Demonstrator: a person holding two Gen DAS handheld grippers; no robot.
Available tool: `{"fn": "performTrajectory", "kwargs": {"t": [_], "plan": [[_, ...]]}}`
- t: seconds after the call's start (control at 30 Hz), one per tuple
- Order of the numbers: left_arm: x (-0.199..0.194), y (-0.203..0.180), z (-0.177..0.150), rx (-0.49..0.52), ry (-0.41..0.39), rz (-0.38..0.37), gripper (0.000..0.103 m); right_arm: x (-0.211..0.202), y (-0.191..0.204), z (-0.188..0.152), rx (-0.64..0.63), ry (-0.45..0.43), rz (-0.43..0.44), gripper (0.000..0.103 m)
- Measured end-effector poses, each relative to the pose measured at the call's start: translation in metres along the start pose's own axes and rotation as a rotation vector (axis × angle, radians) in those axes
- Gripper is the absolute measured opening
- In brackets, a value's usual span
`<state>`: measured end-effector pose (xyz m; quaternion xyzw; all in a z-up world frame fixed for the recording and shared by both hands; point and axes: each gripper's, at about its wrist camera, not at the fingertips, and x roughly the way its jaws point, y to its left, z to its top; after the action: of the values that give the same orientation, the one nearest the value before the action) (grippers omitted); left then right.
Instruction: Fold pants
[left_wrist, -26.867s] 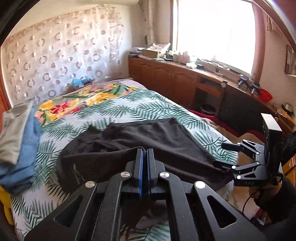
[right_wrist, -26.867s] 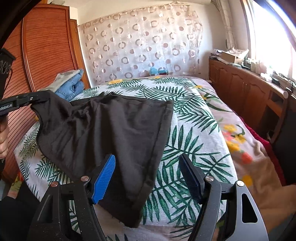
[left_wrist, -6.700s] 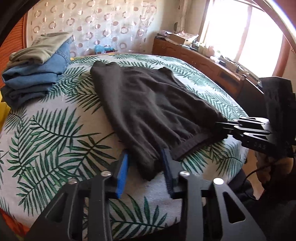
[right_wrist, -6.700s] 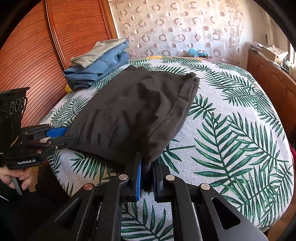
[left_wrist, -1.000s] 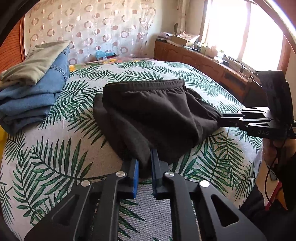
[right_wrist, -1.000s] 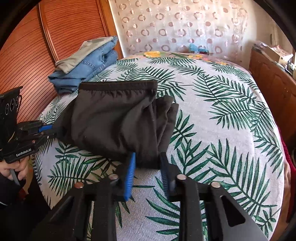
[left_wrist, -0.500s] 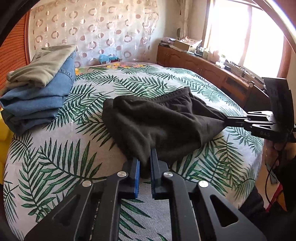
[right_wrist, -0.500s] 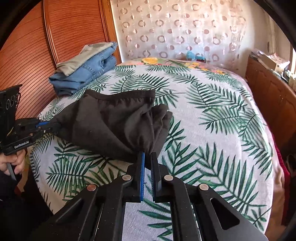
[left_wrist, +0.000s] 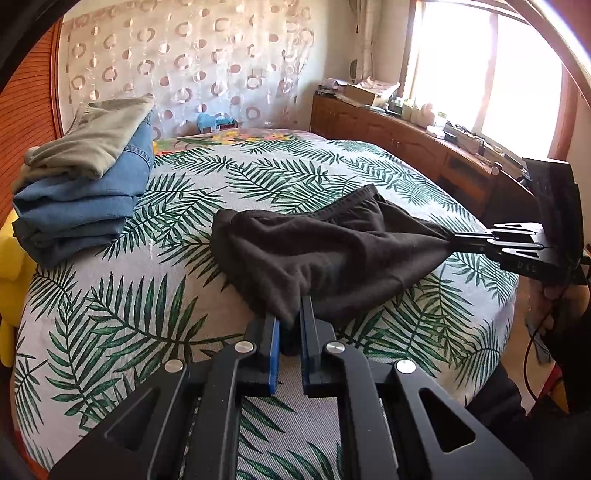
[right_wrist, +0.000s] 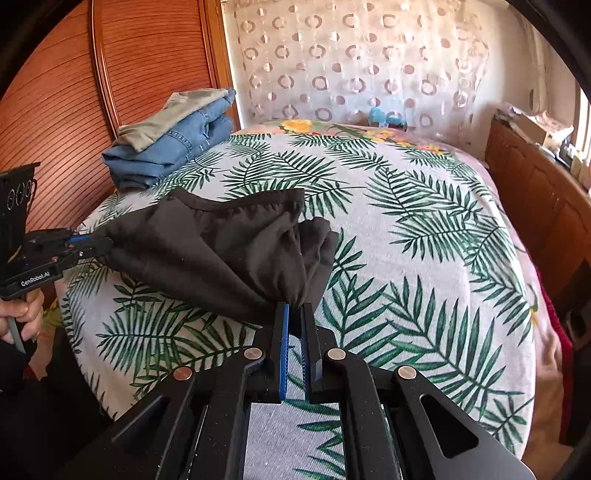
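The black soft cotton pants (left_wrist: 325, 251) hang bunched between both grippers over the palm-leaf printed bedspread (left_wrist: 147, 295), lifted higher than a second ago. The left gripper (left_wrist: 290, 321) and right gripper (right_wrist: 293, 314) each clench one corner; the pinched cloth is hidden inside the jaws.

So the bed (right_wrist: 424, 229) takes up most of the room, covered with a whitish spread printed all over in green palm leaves. A flowery cover (right_wrist: 306, 127) in yellow and red peeks out at the far end by the curtain. Over on the far left corner sits a folded stack of blue jeans (left_wrist: 85, 206) with an olive-grey garment (left_wrist: 92, 144) on top. The black pants (left_wrist: 325, 251) are bunched up near the front edge, partly resting on the spread.
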<state>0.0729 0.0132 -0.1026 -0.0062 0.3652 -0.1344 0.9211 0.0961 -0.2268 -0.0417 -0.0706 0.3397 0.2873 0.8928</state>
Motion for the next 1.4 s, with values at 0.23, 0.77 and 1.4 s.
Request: {"fn": "performTrajectory", "kwargs": {"t": [0.23, 0.77, 1.4], "plan": [[-0.018, -0.009, -0.003, 0.022, -0.006, -0.023, 0.010, -0.020, 0.001, -0.005, 0.008, -0.008, 0.027, 0.005], [-0.029, -0.016, -0.016, 0.046, -0.004, -0.035, 0.024, -0.056, 0.015, -0.025, 0.038, -0.020, 0.052, 0.005], [0.008, 0.006, 0.012, -0.021, -0.012, 0.021, 0.082, -0.012, 0.015, 0.007, 0.013, -0.061, 0.024, 0.022]]}}
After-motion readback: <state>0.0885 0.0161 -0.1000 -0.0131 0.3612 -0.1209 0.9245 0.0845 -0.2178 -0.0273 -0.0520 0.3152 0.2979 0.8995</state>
